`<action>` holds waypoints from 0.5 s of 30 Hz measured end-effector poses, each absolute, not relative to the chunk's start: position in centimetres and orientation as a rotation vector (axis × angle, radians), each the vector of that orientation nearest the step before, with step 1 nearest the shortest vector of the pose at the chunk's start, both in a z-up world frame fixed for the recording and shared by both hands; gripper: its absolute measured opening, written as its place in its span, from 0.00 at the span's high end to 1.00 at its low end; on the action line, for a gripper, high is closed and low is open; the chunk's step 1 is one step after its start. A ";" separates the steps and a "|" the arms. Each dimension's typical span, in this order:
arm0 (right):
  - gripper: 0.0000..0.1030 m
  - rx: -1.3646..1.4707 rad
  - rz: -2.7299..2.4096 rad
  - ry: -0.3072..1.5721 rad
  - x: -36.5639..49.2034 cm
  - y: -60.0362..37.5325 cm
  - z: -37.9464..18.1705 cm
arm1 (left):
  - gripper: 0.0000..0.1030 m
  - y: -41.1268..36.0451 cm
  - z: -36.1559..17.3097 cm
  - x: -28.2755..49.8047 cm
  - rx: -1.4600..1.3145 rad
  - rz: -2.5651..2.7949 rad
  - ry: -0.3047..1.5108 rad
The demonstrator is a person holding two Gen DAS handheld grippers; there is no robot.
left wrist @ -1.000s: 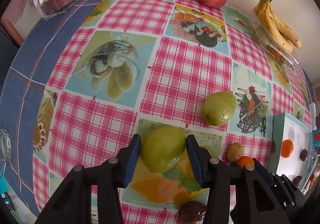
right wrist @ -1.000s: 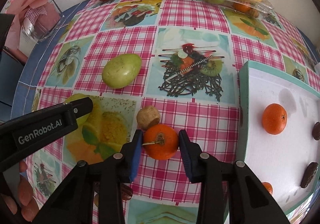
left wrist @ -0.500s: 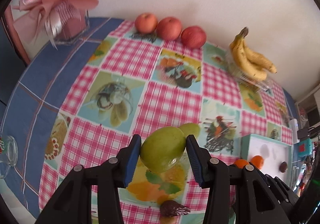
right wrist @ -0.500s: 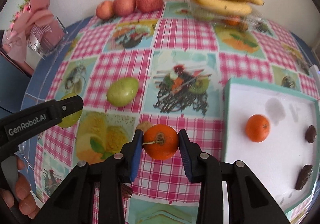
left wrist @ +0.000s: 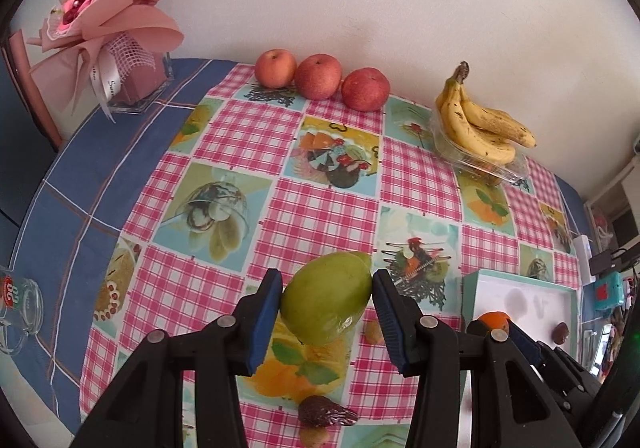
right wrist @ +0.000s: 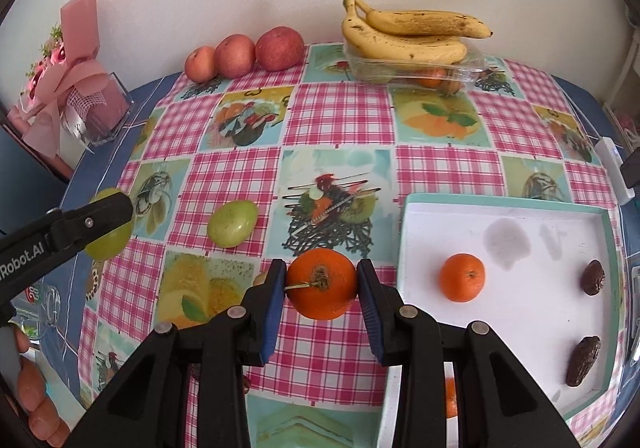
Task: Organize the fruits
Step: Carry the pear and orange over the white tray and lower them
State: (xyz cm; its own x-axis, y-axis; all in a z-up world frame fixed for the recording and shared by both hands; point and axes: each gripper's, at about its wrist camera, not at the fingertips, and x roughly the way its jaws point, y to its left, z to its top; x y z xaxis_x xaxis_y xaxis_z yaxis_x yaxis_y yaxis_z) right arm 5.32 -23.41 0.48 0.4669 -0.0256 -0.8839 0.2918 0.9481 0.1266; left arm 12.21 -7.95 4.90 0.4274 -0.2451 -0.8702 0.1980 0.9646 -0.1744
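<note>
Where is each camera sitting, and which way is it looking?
Left wrist: on the left gripper, looking down its fingers at the held green mango; the right gripper shows.
Right wrist: on the right gripper, facing the held orange and the tray; the left gripper and fingers show.
Both share the bananas and apples.

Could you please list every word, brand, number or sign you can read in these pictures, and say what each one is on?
"Robot.AI": white print on the side of the left hand-held gripper, seen in the right wrist view; its start is cut off by the picture's edge.
Red round logo on the glass mug: its white characters are too blurred to read.
Script on the white ribbon of the bouquet: too small to read.
</note>
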 end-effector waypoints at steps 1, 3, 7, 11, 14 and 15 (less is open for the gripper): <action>0.64 0.283 -0.201 1.069 5.2 -23.7 0.6 | 0.52 -8.3 4.9 12.1 -0.044 -0.281 1.096; 0.64 0.295 -0.205 1.067 4.9 -24.3 0.6 | 0.52 -8.8 4.9 11.9 -0.037 -0.286 1.096; 0.64 0.332 -0.227 1.064 4.3 -26.0 0.7 | 0.52 -9.9 4.8 11.4 -0.022 -0.298 1.099; 0.64 0.371 -0.260 1.055 3.5 -28.1 0.8 | 0.52 -11.5 4.6 10.7 0.004 -0.315 1.103; 0.64 0.412 -0.293 1.047 2.6 -30.1 0.7 | 0.52 -12.9 4.4 10.1 0.023 -0.341 1.107; 0.64 0.424 -0.305 1.044 2.3 -30.7 0.7 | 0.52 -13.4 4.4 9.9 0.029 -0.350 1.109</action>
State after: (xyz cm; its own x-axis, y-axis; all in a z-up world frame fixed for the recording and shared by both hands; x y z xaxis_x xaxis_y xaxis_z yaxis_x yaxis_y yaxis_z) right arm 2.32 -30.74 0.65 0.4724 -0.0431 -0.8803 0.4378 0.8784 0.1919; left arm 9.92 -13.42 4.37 0.3964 -0.2613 -0.8801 0.2905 0.9451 -0.1498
